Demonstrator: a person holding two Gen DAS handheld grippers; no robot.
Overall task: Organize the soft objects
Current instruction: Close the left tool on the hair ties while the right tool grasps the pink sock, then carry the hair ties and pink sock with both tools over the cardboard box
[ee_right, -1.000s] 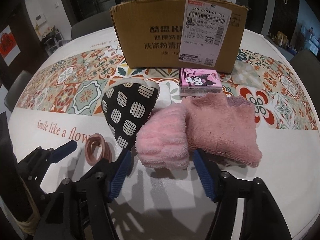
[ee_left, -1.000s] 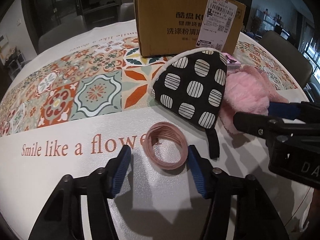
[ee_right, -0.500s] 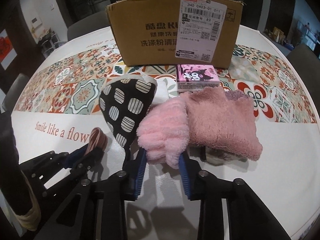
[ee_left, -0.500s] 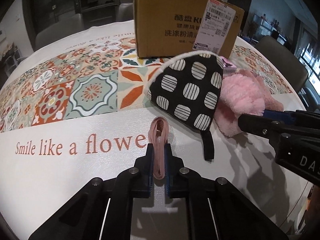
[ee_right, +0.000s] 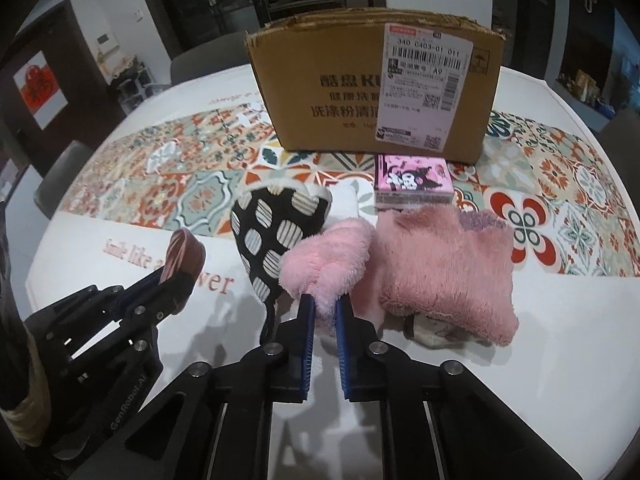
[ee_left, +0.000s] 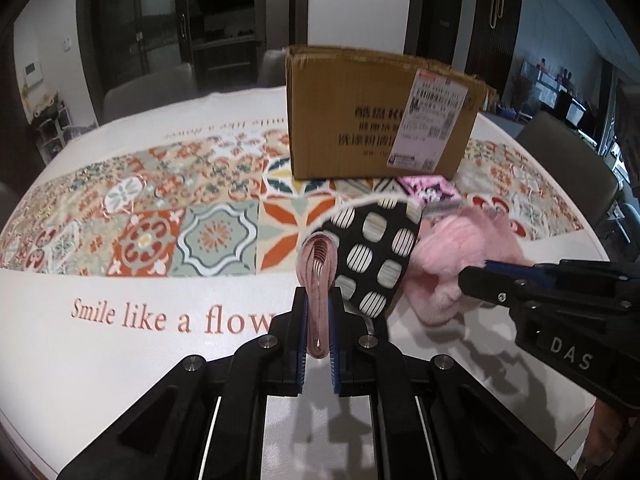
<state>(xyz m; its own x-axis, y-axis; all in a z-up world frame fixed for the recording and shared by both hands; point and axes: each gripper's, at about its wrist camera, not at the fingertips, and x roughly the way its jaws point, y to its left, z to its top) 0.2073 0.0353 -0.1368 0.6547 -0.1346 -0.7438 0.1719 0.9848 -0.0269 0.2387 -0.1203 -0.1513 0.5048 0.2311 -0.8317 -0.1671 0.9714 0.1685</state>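
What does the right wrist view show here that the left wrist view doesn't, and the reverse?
Only the right wrist view shows the darker pink fuzzy cloth fully and the right gripper pinching the light pink fluffy item. Only the left shows "Smile like a flow" unblocked. Both share the cardboard box, dotted mitt and left gripper clamping the pink bands.

Two fisheye cameras ride the handheld grippers, each looking forward and steeply down along its own fingers at a table (ee_left: 120,360) under a patterned cloth. The left wrist view sits low and close at the table's near edge, facing the cardboard box (ee_left: 360,120) at the far side, with the right gripper (ee_left: 486,266) entering from its right. The right wrist view stands just beside it, facing the same cardboard box (ee_right: 340,92), the left gripper (ee_right: 170,280) at its lower left. Both share the spotted mitt (ee_left: 372,256) (ee_right: 272,232) and pink plush pile (ee_left: 452,256) (ee_right: 444,264).
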